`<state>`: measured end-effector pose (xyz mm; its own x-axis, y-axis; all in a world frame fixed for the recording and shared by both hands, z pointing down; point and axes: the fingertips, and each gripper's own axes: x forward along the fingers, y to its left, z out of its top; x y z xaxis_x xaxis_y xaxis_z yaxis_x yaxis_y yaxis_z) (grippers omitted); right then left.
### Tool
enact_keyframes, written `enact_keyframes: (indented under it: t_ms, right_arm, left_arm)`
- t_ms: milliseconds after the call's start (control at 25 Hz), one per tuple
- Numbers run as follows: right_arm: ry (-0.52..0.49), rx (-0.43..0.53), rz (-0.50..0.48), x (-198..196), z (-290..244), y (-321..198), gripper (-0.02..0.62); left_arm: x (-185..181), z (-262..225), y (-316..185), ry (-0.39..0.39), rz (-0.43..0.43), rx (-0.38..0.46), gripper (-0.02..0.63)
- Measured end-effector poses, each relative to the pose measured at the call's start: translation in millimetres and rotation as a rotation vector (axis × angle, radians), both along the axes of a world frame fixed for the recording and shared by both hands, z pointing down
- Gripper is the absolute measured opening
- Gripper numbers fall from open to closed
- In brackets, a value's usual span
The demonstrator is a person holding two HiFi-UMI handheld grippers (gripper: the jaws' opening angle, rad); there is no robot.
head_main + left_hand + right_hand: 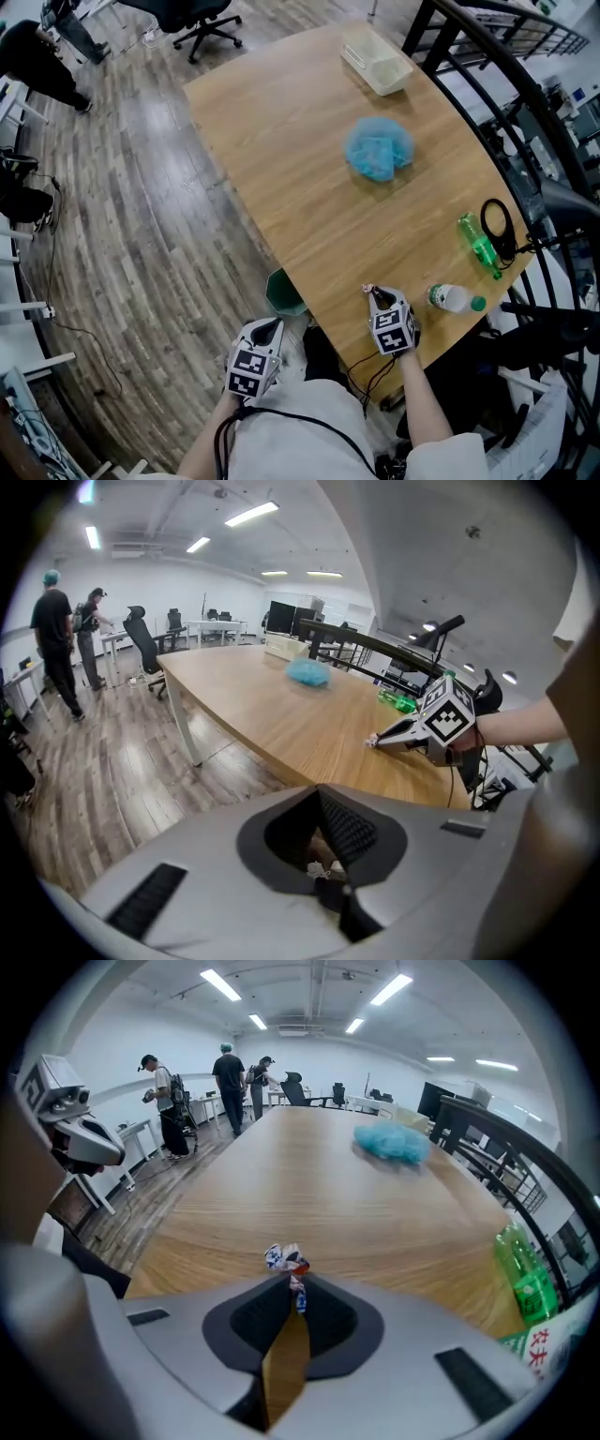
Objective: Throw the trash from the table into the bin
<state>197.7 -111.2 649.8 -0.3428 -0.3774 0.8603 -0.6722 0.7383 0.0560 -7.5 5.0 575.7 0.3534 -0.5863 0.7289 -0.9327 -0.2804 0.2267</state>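
**Wrapper pinched at the table's near edge, bin waiting just beside it**

The right gripper is clenched on a small crumpled wrapper, white with blue and red print. It holds the wrapper just over the near edge of the wooden table. From above, that same right gripper sits over the table's near corner, with the wrapper at its tips.

The left gripper hangs off the table, over the floor just beside its near edge. Its jaws are drawn together, and a tiny pale scrap is caught at their tips.

A green bin stands on the floor, tucked against the table's near edge and between the two grippers.

More lies on the table:
- A clear bottle with a green cap lies on its side at the near right edge.
- A green bottle lies a little farther along that edge, beside a black cable loop.
- A crumpled blue net sits about mid-table.
- A clear plastic tub sits at the far end.
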Motion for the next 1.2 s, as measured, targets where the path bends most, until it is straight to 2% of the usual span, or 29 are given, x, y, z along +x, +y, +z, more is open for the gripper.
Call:
enact_keyframes:
  t_ms: [240, 440, 640, 840, 1200]
  right_arm:
    - [-0.054, 0.067, 0.139, -26, -30, 22, 0.064]
    - [-0.141, 0.114, 0.205, -87, -62, 70, 0.064]
    - [-0.237, 0.106, 0.261, -152, -64, 122, 0.064]
    - [-0.252, 0.044, 0.271, -183, -30, 158, 0.065]
    - [-0.187, -0.097, 0.289, -174, 89, 163, 0.066]
  left_arm:
    - [-34, -4, 20, 0.003, 0.088, 0.044, 0.021]
    - [-68, 0, 43, 0.024, 0.161, 0.075, 0.021]
    - [-96, 14, 64, 0.028, 0.207, 0.073, 0.021]
    - [-106, 27, 75, 0.024, 0.206, 0.052, 0.021]
    - [-109, 51, 64, 0.001, 0.192, 0.027, 0.021]
